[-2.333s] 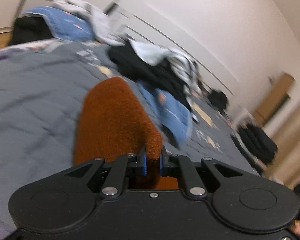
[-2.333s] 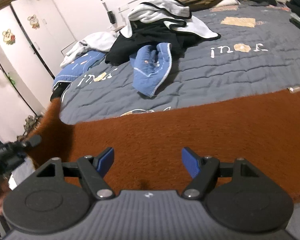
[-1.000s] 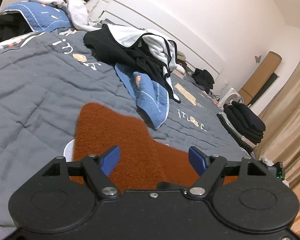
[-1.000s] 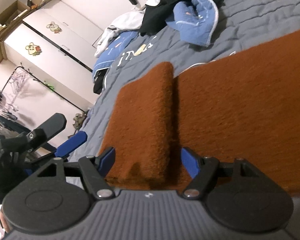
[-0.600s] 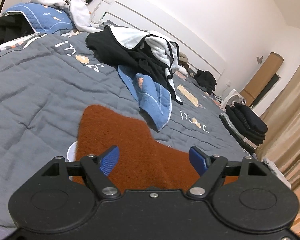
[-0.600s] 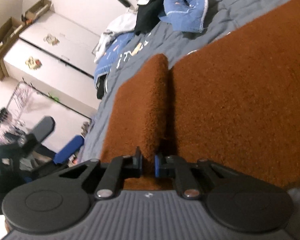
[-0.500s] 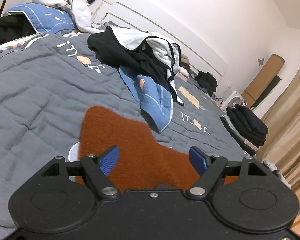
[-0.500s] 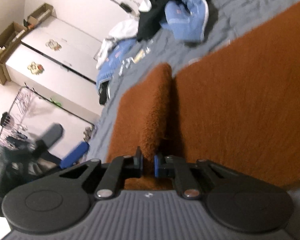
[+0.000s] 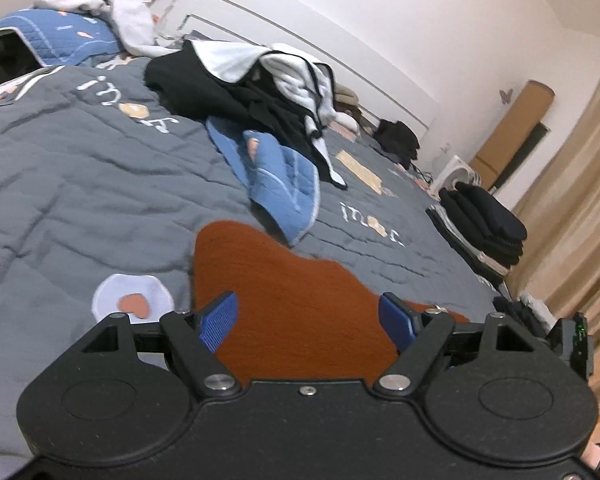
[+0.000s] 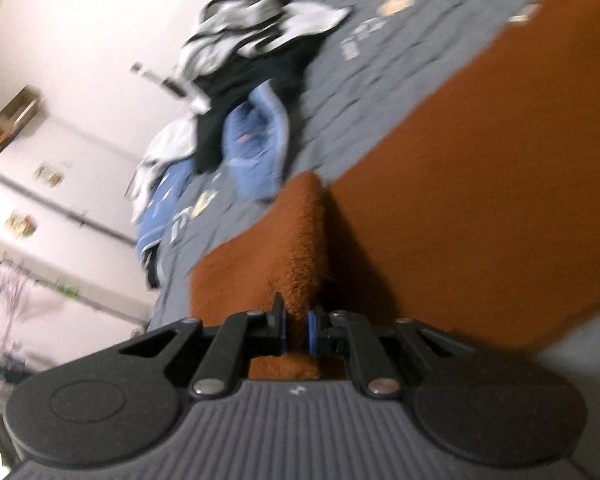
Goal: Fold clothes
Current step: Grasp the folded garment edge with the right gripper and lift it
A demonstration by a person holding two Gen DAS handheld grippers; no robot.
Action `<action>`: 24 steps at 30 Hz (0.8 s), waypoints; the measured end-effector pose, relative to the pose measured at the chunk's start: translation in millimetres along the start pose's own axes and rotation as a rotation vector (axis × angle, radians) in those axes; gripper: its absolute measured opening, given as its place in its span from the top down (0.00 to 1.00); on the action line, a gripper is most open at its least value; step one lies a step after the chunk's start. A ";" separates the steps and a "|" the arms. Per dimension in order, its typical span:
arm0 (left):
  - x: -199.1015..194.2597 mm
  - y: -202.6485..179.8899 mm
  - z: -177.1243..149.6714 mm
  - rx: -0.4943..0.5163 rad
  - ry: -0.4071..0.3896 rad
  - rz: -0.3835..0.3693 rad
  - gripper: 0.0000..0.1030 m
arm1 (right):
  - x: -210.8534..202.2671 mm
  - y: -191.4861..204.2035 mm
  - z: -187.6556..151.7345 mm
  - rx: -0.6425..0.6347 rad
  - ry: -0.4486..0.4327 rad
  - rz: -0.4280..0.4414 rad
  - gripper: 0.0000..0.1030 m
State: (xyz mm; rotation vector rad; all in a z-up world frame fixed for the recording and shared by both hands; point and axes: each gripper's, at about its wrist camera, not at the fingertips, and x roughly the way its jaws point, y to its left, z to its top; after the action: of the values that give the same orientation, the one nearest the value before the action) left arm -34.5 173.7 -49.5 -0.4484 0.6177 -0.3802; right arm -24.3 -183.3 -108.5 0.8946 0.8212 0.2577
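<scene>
- Rust-brown fleece garment (image 10: 480, 168) lies spread over the near part of the bed, the biggest thing in the right wrist view; one folded-over strip of it (image 10: 284, 248) runs back toward the camera. In the left wrist view the same cloth (image 9: 292, 300) lies flat under the gripper.
- Grey quilt (image 9: 80, 184) covers the bed, stitched with pale letters and small patches, one a pale round patch with an orange heart (image 9: 131, 301).
- Heap of black and white clothes (image 9: 256, 88) sits further up the bed, well apart from the brown cloth.
- Blue quilted piece (image 9: 276, 184) lies just below that heap, near the brown cloth's far corner.
- Stack of folded dark clothes (image 9: 484, 228) rests at the bed's far right edge.
- Left gripper (image 9: 308, 316) hangs above the brown cloth with its jaws spread wide, the blue pads clear of the fabric.
- Right gripper (image 10: 295, 330) has its jaws drawn narrow, pinching the end of the folded-over strip between the pads; this view is blurred.
</scene>
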 end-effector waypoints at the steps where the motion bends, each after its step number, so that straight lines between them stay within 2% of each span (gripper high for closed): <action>1: 2.6 -4.5 -1.4 0.010 0.006 -0.005 0.26 | -5.1 -5.9 3.0 0.012 -0.015 -0.007 0.91; 10: 36.8 -48.5 -14.4 0.088 0.066 -0.057 0.26 | -60.3 -49.2 30.9 0.082 -0.146 -0.042 0.91; 18: 72.9 -90.2 -30.3 0.149 0.129 -0.110 0.26 | -98.3 -91.8 52.4 0.140 -0.215 -0.088 0.91; 24: 99.5 -115.0 -42.5 0.185 0.172 -0.133 0.26 | -134.0 -121.6 71.6 0.189 -0.301 -0.117 0.91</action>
State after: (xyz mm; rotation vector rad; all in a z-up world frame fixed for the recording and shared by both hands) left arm -9.8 18.9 -68.5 -0.2815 0.7137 -0.6020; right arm -78.0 -370.3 -107.1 1.0288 0.6208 -0.0587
